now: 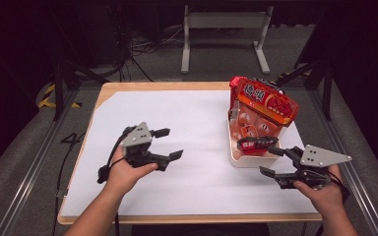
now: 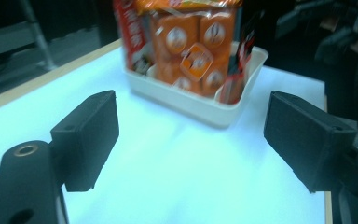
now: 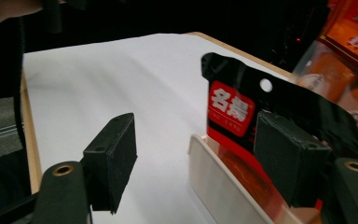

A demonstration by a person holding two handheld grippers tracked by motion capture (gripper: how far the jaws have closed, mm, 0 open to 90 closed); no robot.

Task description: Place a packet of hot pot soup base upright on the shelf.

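While both hands rest over the white sheet, the scene reads from left to right as follows.

Left hand: the person's left hand [image 1: 124, 169] grips its tool from below, over the left half of the sheet, well apart from the tray.
Left gripper: the left gripper [image 1: 169, 143] points toward the tray; its jaws stand spread wide with nothing between them, only bare sheet showing in the left gripper view [image 2: 191, 140].
Table cover: the white sheet [image 1: 187, 123] lies flat on the wooden table [image 1: 109, 88], whose edge shows along the far and left sides.
Tray: the cream tray [image 1: 243, 161] sits on the right part of the sheet, near the table's right edge.
Snack packs: the red and orange snack packs [image 1: 263, 110] stand upright inside the tray, leaning a little to the right.
Small packet: the black-topped red packet [image 3: 242, 112] stands at the tray's near end, inside its wall.
Right gripper: the right gripper [image 1: 274, 161] hovers at the tray's near right corner, jaws parted; one jaw is just beside the packet, the other outside the tray wall, neither pressing on anything.
Right hand: the right hand [image 1: 325, 191] holds it from the lower right.
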